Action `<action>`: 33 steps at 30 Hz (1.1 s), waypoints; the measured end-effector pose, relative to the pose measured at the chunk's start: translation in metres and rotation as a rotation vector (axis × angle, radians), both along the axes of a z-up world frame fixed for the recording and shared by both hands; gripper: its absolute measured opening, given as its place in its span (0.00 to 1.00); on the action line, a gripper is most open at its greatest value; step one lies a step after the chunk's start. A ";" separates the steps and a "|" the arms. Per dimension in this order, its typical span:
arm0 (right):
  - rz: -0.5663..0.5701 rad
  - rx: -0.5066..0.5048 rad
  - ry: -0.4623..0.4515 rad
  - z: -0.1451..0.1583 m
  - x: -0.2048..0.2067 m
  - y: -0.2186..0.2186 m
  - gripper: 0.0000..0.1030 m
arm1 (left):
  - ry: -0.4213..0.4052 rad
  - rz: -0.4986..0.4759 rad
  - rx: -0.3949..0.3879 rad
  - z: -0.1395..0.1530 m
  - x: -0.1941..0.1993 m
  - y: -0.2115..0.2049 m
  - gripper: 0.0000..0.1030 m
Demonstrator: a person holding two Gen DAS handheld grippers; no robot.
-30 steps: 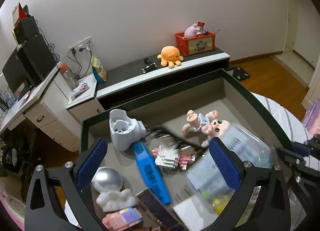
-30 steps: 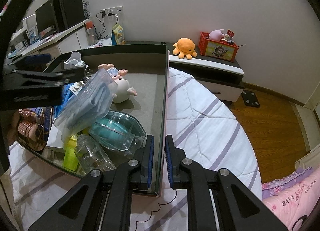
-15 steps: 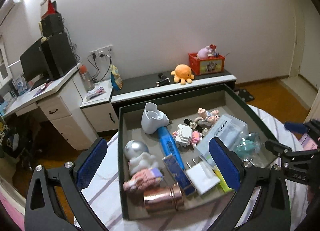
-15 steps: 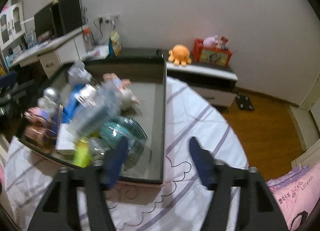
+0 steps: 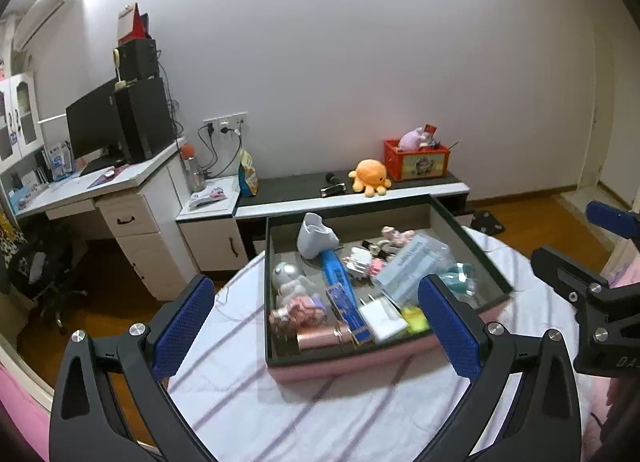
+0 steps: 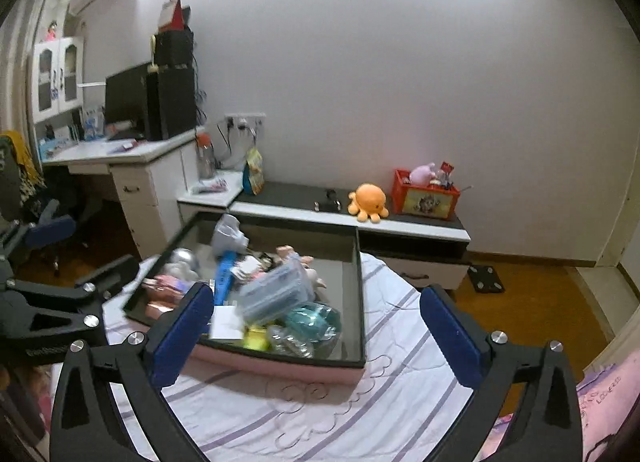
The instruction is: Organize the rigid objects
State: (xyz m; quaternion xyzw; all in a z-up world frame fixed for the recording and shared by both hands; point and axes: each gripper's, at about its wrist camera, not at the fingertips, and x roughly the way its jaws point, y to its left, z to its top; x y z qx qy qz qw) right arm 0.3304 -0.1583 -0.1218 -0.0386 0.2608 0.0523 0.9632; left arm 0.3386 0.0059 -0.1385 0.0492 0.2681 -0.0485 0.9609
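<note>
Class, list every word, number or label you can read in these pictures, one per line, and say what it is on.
"DA", cut off by the picture's edge: on the body of the right gripper, whose empty jaws have just been opening.
"LO", rest blurred: on the pink cloth.
Blue print on the clear box: too blurred.
Barcode on the blue box: digits too small.

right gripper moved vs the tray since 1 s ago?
Yes. The right gripper has backed up and away from the tray, whose near rim then lay at its fingers; its jaws have just been opening, nothing between them.
</note>
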 end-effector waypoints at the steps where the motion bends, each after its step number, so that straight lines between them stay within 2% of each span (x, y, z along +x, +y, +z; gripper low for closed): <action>1: 0.006 0.001 -0.009 0.003 -0.006 0.002 1.00 | -0.003 -0.003 -0.008 0.001 -0.006 0.001 1.00; 10: 0.031 -0.010 -0.089 0.020 -0.064 0.022 1.00 | -0.075 0.009 -0.045 0.020 -0.068 0.011 1.00; 21: -0.002 -0.001 -0.227 0.043 -0.144 0.022 1.00 | -0.261 0.077 0.008 0.051 -0.160 0.013 1.00; 27: 0.014 0.037 -0.281 0.057 -0.182 0.016 1.00 | -0.351 0.096 0.011 0.067 -0.200 0.012 1.00; 33: 0.018 0.053 -0.336 0.073 -0.212 0.013 1.00 | -0.412 0.097 0.018 0.081 -0.236 0.011 1.00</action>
